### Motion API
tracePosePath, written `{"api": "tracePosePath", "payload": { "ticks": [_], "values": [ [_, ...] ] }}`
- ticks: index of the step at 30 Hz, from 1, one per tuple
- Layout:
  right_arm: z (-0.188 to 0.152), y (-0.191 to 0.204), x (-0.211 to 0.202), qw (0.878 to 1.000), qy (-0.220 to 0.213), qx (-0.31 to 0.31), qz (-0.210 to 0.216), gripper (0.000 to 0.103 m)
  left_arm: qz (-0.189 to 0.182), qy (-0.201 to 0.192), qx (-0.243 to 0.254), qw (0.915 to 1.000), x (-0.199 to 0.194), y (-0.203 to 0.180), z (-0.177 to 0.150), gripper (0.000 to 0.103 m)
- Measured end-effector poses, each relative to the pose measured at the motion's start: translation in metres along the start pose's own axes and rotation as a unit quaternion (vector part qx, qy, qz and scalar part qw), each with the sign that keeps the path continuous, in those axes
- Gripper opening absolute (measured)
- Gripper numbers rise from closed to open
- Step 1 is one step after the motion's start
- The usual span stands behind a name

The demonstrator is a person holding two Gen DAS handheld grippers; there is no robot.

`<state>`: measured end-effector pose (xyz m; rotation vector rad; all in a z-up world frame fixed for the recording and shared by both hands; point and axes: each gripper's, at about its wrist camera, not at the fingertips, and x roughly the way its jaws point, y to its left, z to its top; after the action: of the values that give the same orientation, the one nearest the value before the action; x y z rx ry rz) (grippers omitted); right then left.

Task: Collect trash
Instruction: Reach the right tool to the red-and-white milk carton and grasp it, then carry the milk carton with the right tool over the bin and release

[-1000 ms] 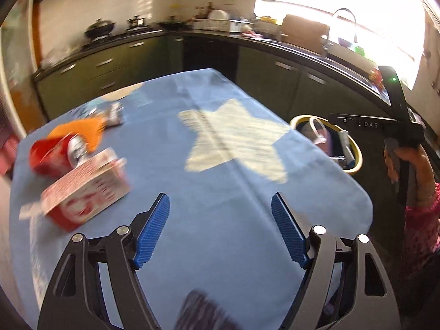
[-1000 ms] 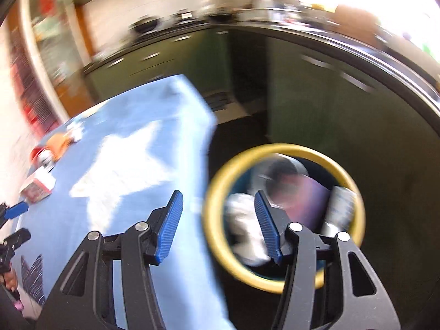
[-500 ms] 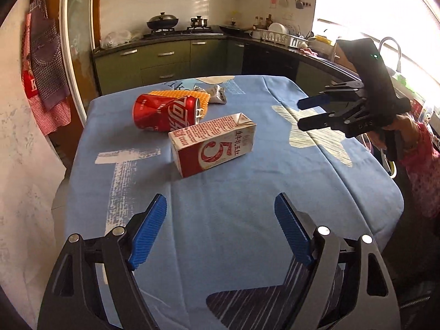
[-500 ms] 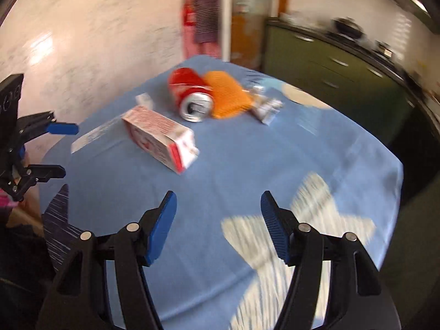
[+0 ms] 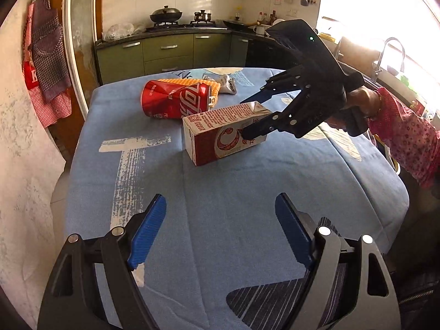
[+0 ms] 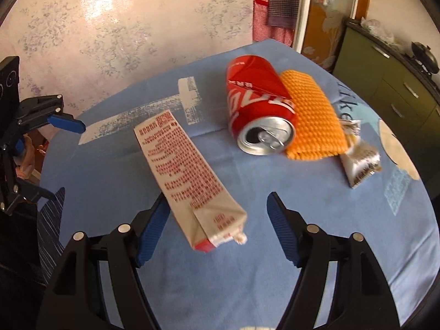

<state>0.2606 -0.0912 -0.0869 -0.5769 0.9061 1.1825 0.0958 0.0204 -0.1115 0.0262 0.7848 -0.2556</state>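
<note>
A red-and-white drink carton (image 5: pixel 209 126) (image 6: pixel 178 159) lies on its side on the blue tablecloth (image 5: pixel 220 181). Behind it lie a dented red can (image 5: pixel 176 101) (image 6: pixel 258 104), an orange knobbly pad (image 6: pixel 310 118) and a small silver wrapper (image 6: pixel 360 162). My right gripper (image 6: pixel 217 200) (image 5: pixel 244 118) tilts down over the carton's folded end. Its jaws are opening, with that end between the blue pads and not pressed. My left gripper (image 5: pixel 220 200) (image 6: pixel 64 162) hangs open and empty over bare cloth near the front edge.
A hand and pink patterned sleeve (image 5: pixel 398 134) hold the right gripper at the table's right side. Green kitchen cabinets (image 5: pixel 165 52) with a stove stand behind. A checked apron (image 5: pixel 46 55) hangs by the door frame on the left. A pale wall runs close to the table's left.
The right gripper swung from above the yellow-rimmed bin to the table, rolled, and came down over the carton's end, opening wider. The left gripper turned toward the trash, then stayed put.
</note>
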Motion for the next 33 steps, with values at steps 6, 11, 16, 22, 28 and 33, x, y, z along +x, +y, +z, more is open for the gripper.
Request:
{"api": "tracePosePath", "payload": {
  "ticks": [6,11,16,22,28,33],
  "values": [
    [0.003,0.015,0.009,1.000,0.006,0.002,0.017,0.053,0.002,0.005,0.000,1.0000,0.002,-0.001,-0.002,0.081],
    [-0.006,0.026,-0.001,0.999,-0.009,0.027,0.018,0.034,-0.001,0.005,0.006,1.0000,0.001,-0.007,-0.004,0.081],
    [-0.021,0.039,-0.018,0.998,-0.022,0.066,0.008,0.034,-0.001,0.003,0.013,0.9999,-0.002,-0.014,-0.005,0.081],
    [-0.054,0.052,-0.054,0.992,-0.053,0.109,-0.028,0.034,-0.010,-0.002,0.030,0.9995,-0.007,-0.029,-0.006,0.081],
    [-0.109,0.058,-0.102,0.976,-0.081,0.186,-0.084,0.034,-0.024,-0.009,0.048,0.9985,-0.009,-0.047,-0.005,0.081],
    [-0.183,0.046,-0.161,0.935,-0.102,0.297,-0.163,0.034,-0.036,-0.011,0.064,0.9972,-0.010,-0.063,-0.004,0.081]
  ]
}}
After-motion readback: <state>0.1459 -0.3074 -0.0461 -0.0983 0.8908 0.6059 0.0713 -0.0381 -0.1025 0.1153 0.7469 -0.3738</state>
